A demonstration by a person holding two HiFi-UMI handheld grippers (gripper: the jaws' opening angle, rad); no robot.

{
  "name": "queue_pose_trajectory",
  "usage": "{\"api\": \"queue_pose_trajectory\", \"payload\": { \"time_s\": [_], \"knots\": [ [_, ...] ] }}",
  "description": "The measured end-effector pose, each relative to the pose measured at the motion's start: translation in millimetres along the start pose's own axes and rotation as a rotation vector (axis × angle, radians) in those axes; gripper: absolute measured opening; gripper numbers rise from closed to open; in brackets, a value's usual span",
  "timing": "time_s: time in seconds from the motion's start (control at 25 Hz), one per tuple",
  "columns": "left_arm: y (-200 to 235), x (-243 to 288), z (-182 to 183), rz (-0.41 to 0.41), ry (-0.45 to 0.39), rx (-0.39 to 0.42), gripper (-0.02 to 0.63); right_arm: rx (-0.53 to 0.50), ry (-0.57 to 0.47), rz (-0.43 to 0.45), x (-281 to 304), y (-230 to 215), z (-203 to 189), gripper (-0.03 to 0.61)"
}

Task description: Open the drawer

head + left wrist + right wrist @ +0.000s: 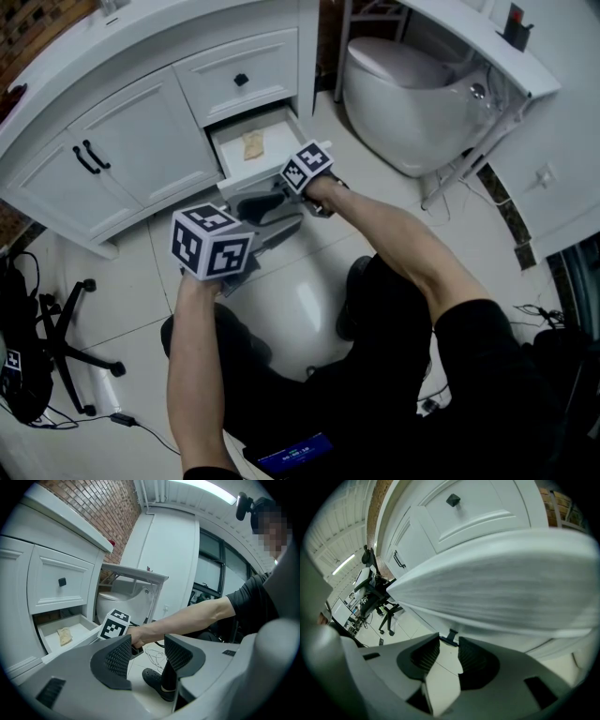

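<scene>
The lower drawer (246, 175) of the white vanity stands pulled out, with a small yellowish piece (253, 144) lying inside. My right gripper (286, 180) sits at the drawer's front. In the right gripper view the drawer front (497, 583) fills the top, and the tips of the right gripper (449, 644) pinch its small dark knob (451, 636). My left gripper (267, 208) hovers just below and to the left, off the drawer. In the left gripper view, the left gripper (147, 656) is open with nothing between its pads; the open drawer (51, 641) lies to its left.
Above is a shut drawer with a dark knob (241, 80); cabinet doors (141, 141) stand to the left. A white toilet (403, 94) is close on the right. An office chair base (66, 328) and a black bag (19, 356) sit on the tiled floor at left.
</scene>
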State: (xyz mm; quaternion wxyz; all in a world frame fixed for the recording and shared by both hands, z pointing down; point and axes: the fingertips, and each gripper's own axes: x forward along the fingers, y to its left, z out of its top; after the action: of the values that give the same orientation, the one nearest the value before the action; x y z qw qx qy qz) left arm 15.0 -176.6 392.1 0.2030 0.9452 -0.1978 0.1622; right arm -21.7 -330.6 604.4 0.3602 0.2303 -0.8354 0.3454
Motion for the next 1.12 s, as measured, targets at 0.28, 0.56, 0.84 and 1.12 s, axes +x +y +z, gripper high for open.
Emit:
{"api": "queue_pose_trajectory", "payload": {
  "time_s": [0.28,0.56,0.84,1.12],
  "knots": [
    [-4,-3,1,0.000,-0.005,0.001,0.215,-0.008,0.006,0.007,-1,2,-3,0.146],
    [-14,-6,-2,-0.004,-0.002,0.010,0.215,-0.024,-0.001,-0.024,-3,4,-3,0.141],
    [-12,-20,-4,0.019,-0.018,0.000,0.215,-0.028,-0.006,-0.042,-4,2,-2,0.143],
    [-13,-23,-6,0.021,-0.020,-0.001,0.215,-0.011,-0.014,-0.089,-4,2,-3,0.152]
  ]
}}
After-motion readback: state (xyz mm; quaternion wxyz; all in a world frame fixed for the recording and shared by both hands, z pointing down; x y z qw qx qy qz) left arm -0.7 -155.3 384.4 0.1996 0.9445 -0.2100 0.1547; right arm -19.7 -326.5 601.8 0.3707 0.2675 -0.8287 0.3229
